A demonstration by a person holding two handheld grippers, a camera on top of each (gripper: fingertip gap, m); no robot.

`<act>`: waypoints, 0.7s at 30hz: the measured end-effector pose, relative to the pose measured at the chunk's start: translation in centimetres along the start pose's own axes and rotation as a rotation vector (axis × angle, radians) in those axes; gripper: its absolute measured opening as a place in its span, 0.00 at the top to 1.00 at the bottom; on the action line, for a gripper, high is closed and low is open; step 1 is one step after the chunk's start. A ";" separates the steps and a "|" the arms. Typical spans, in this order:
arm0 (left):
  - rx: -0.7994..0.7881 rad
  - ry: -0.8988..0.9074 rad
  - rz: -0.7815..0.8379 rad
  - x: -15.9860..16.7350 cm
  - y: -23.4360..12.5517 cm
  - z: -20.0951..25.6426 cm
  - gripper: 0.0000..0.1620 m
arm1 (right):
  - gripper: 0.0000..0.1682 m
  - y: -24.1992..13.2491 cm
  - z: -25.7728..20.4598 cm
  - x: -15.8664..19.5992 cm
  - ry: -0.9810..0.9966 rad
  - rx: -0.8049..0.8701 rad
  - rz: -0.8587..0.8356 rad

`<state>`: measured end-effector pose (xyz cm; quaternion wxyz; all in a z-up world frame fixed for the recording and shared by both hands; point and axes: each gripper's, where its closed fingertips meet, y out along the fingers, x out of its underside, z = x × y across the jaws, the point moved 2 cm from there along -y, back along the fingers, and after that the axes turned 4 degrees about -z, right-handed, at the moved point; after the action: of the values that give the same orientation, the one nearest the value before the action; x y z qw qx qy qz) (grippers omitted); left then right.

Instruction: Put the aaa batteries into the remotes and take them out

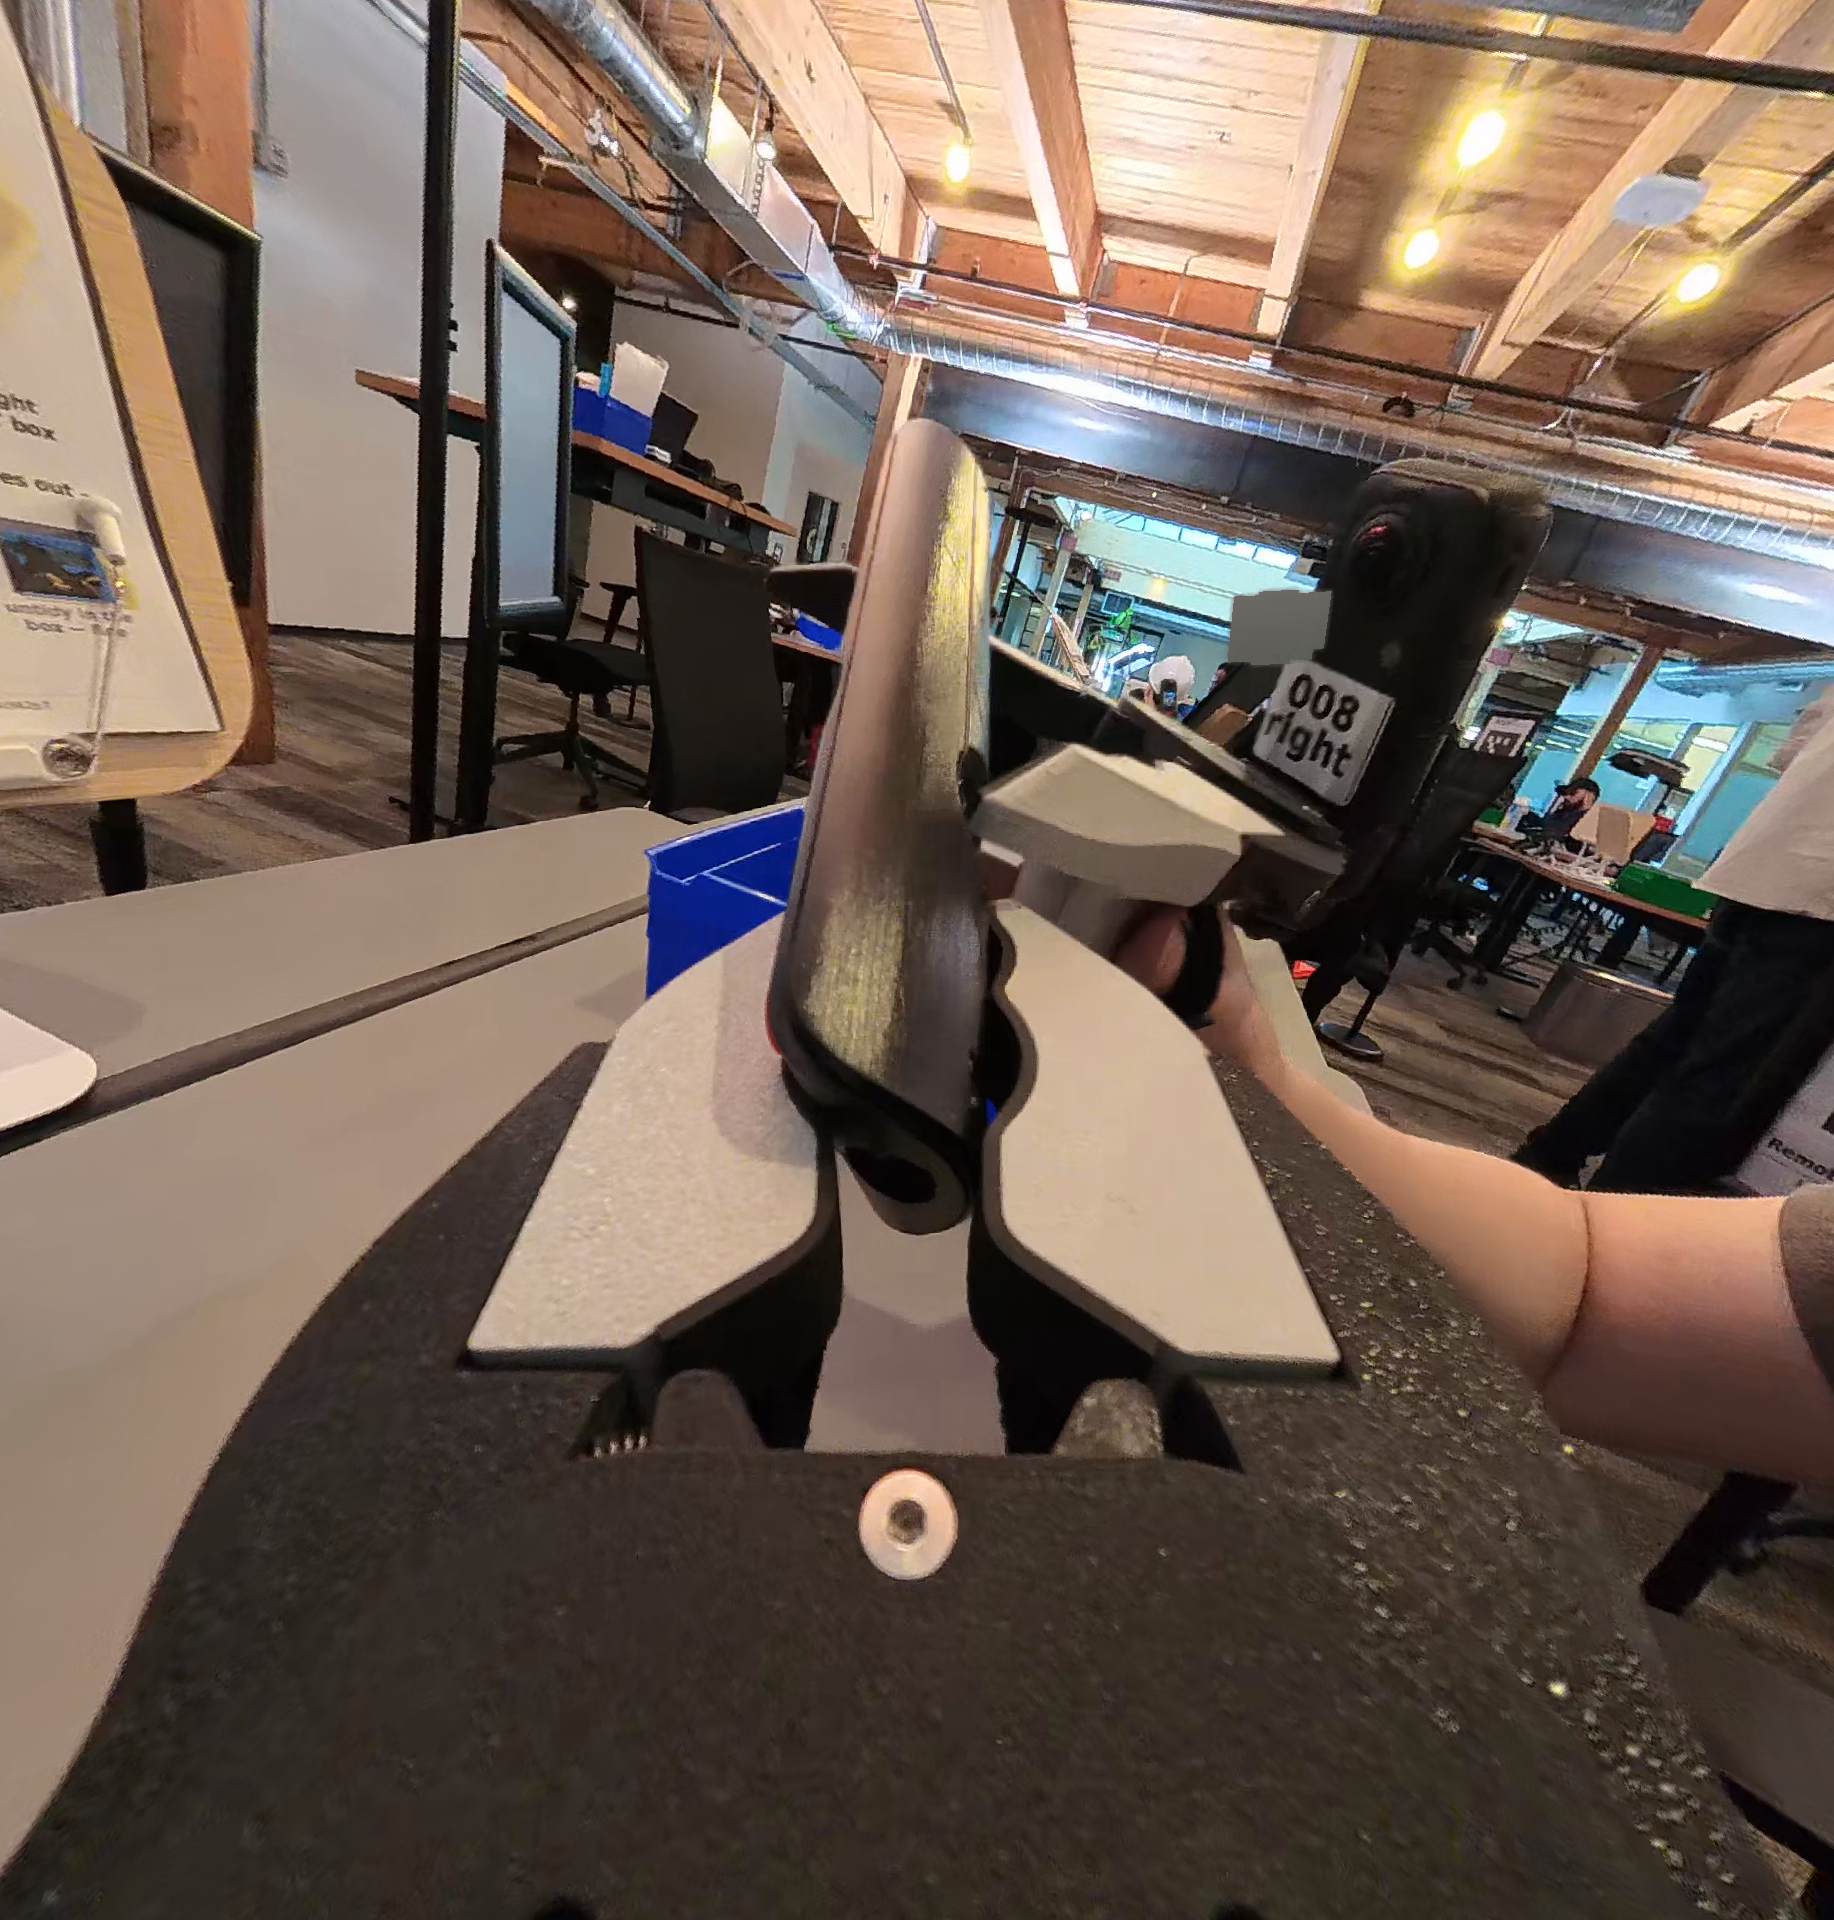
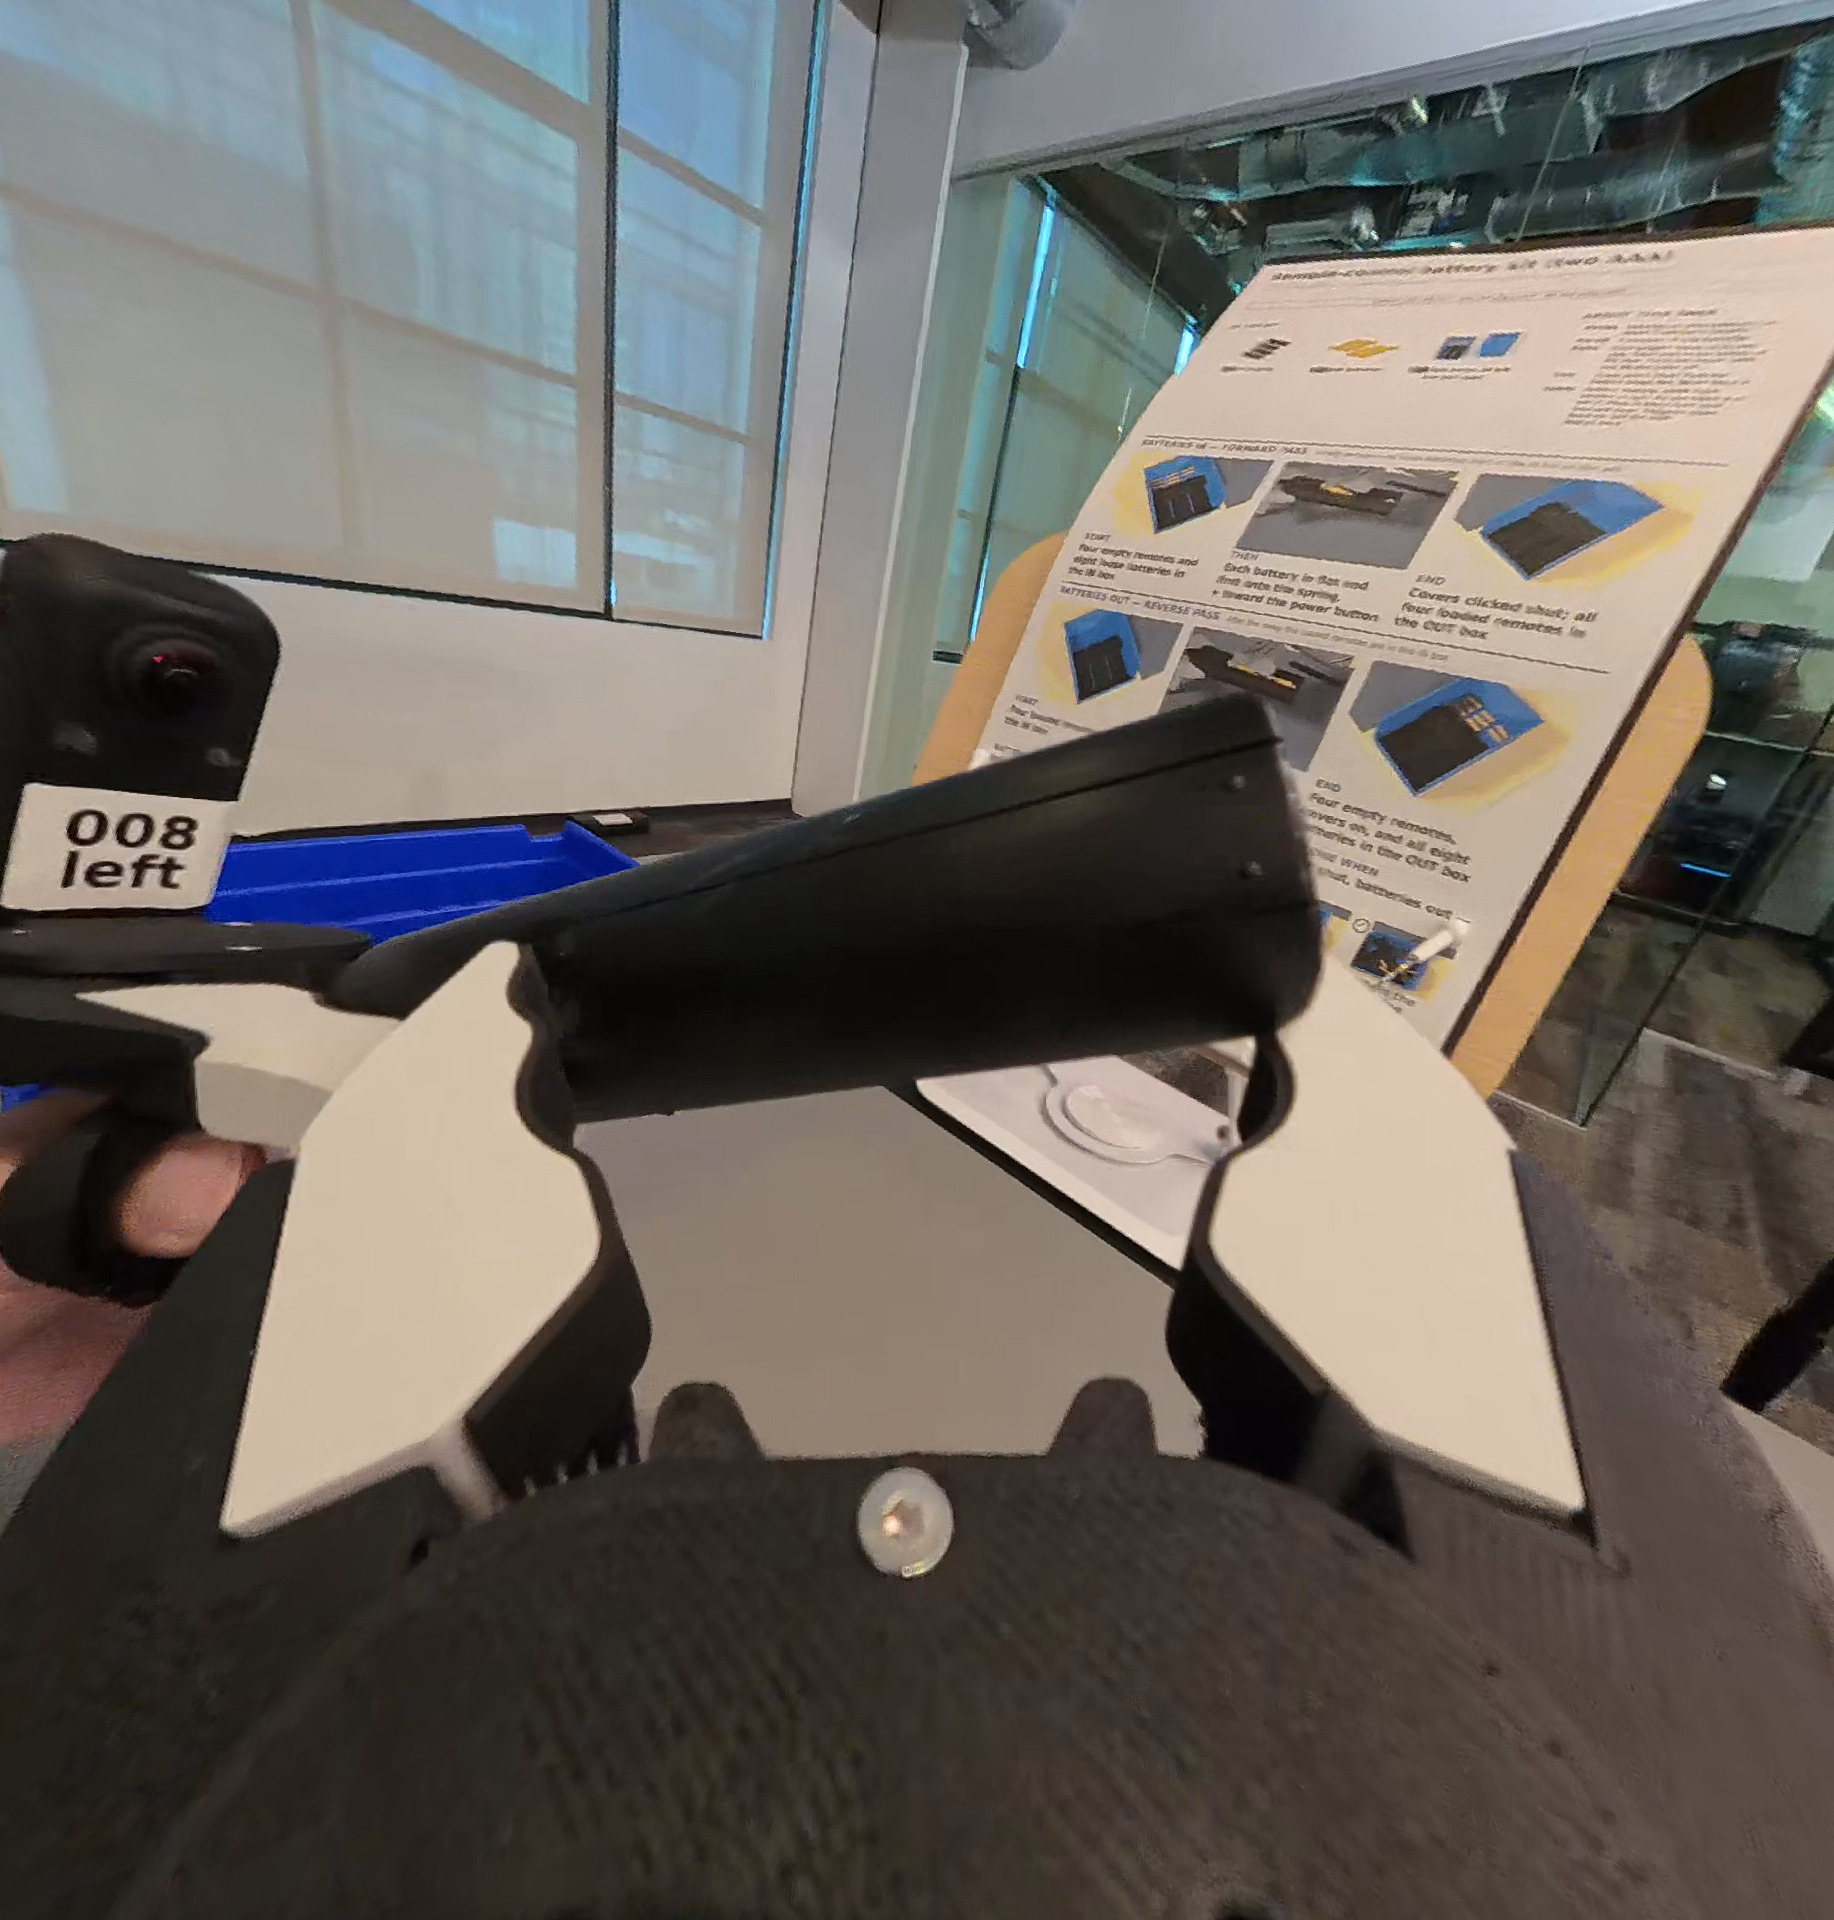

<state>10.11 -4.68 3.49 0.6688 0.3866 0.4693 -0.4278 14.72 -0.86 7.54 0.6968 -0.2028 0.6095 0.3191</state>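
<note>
My left gripper [image 1: 892, 1008] is shut on the lower end of a black remote [image 1: 892, 790] and holds it nearly upright above the grey table [image 1: 269, 1091]. The right gripper's grey fingers [image 1: 1110, 831] touch the remote's right side at mid-height. In the right wrist view the remote [image 2: 944, 935] lies across my right gripper [image 2: 902, 1049], whose jaws stand wide apart at each end of it. The left gripper [image 2: 373, 987] grips its left end. No batteries are in view.
A blue bin [image 1: 715, 894] stands on the table behind the remote and also shows in the right wrist view [image 2: 393, 883]. An instruction board [image 2: 1412, 623] leans on a stand at the table edge [image 1: 71, 416]. A person in a white top [image 1: 1806, 790] stands at right.
</note>
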 end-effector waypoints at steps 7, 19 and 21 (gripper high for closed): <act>0.113 -0.094 0.055 -0.2 0.1 1.2 0.85 | 0.22 -0.6 -0.2 -1.1 -0.086 0.003 0.057; 0.191 -0.127 0.036 -0.2 0.3 2.2 0.85 | 0.25 -1.0 -0.8 -1.8 -0.126 -0.097 0.059; 0.197 -0.106 0.002 -0.1 0.3 2.2 0.84 | 0.27 -0.9 -0.8 -1.4 -0.094 -0.147 0.006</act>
<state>11.07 -6.57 4.21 0.6516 0.4278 0.3887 -0.4912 14.70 -2.30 8.65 0.7071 -0.2365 0.5514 0.3742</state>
